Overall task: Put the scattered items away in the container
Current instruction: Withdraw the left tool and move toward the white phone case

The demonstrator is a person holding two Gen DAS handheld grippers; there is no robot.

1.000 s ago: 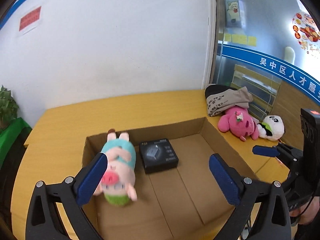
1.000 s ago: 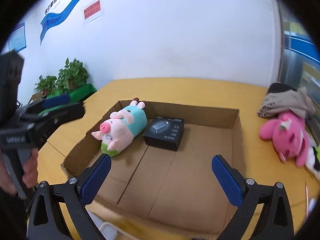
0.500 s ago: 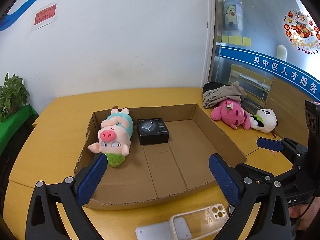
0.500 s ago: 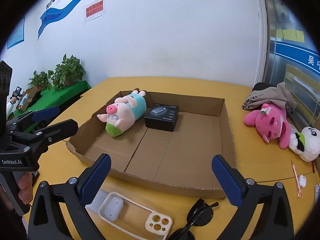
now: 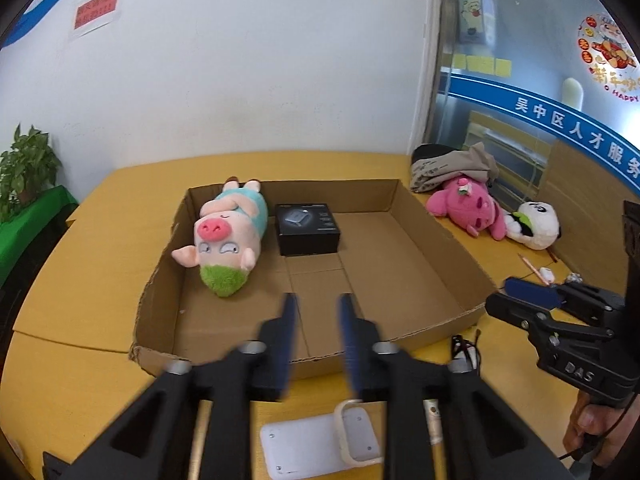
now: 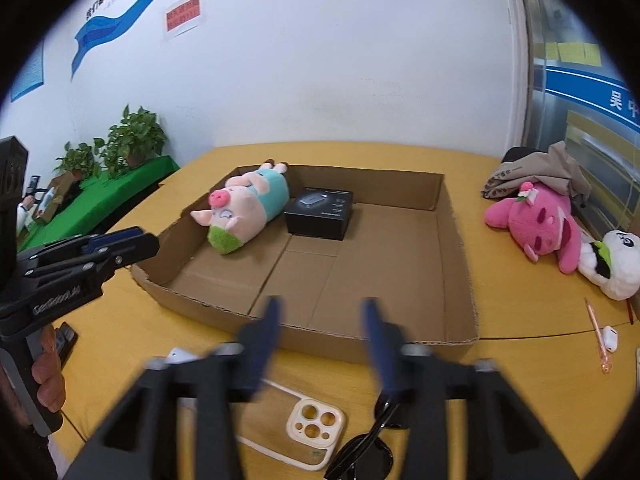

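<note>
The phone case (image 6: pixel 296 424) lies flat at the desk's near edge, in front of the cardboard box (image 6: pixel 456 240), directly below both grippers. The right gripper (image 6: pixel 324 332) and left gripper (image 5: pixel 316 332) hang half-closed and empty; the right looks nearer.

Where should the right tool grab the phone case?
On the long side rim of the phone case, coming from above. It lies flat on the table as a thin open frame, so only a rim fits between the fingers. The end by the camera holes looks free; the other end is hidden behind the tool.
</note>
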